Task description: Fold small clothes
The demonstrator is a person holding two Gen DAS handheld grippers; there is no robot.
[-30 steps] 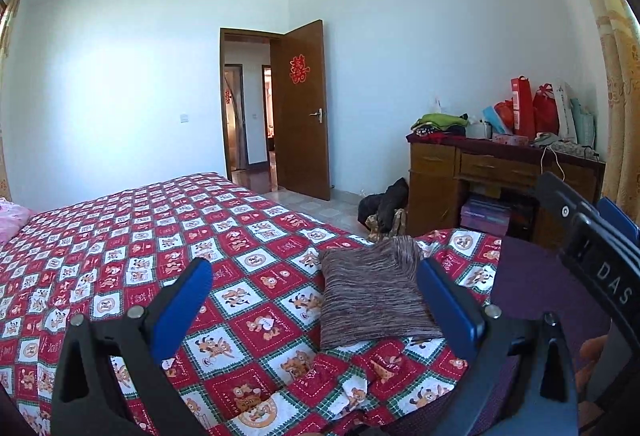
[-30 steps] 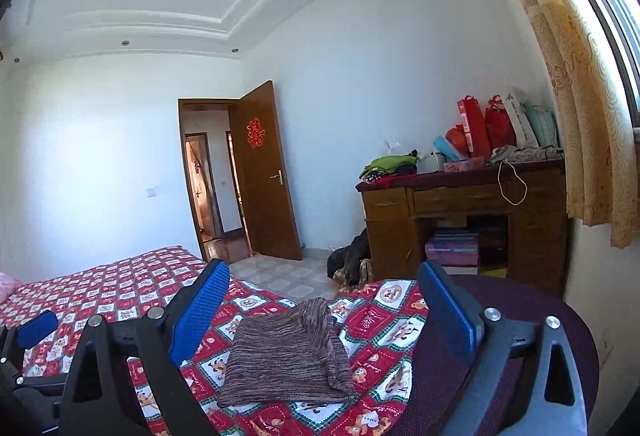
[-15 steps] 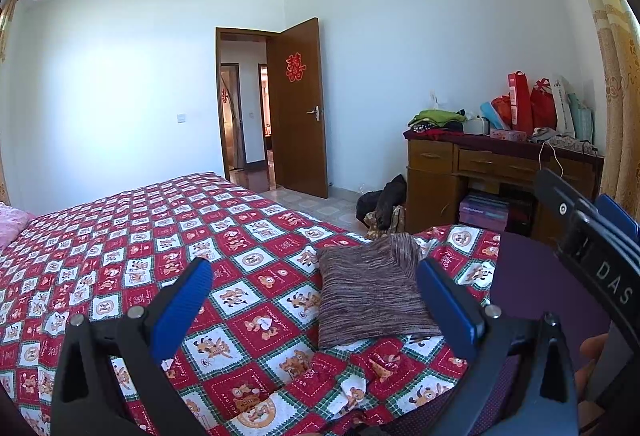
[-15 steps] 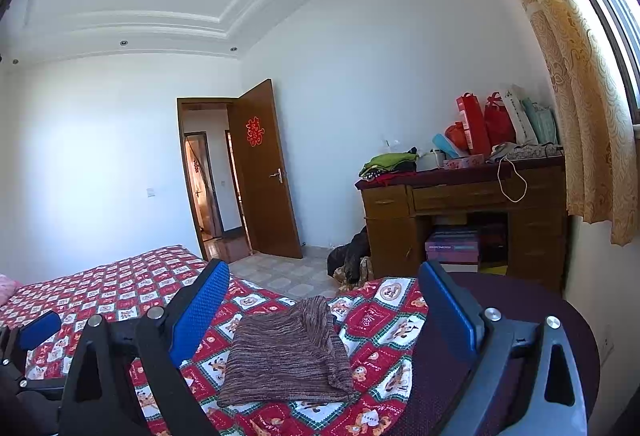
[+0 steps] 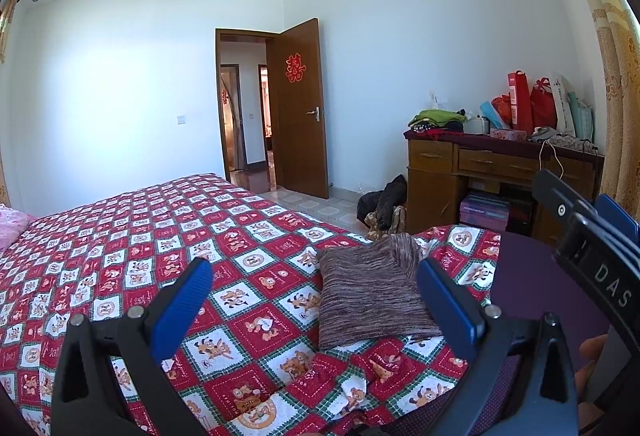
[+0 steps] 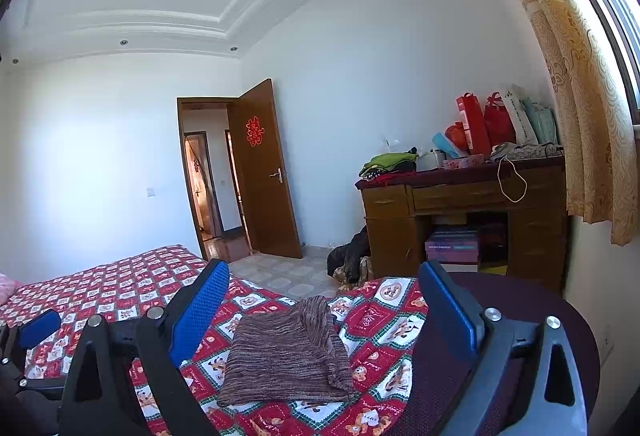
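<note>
left gripper [image 5: 312, 300] gaped wide, held nothing | right gripper [image 6: 324, 306] likewise spread, empty | folded brown knit garment [image 6: 286, 352] lay flat on the checked bedspread [image 5: 160, 236] near the bed's corner, seemingly clear of both claws.

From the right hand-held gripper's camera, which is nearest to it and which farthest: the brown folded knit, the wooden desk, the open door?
1. Brown folded knit: on the bedspread, just ahead of the right hand-held gripper.
2. Wooden desk: right, by the curtain.
3. Open door: far wall, left of centre.
</note>
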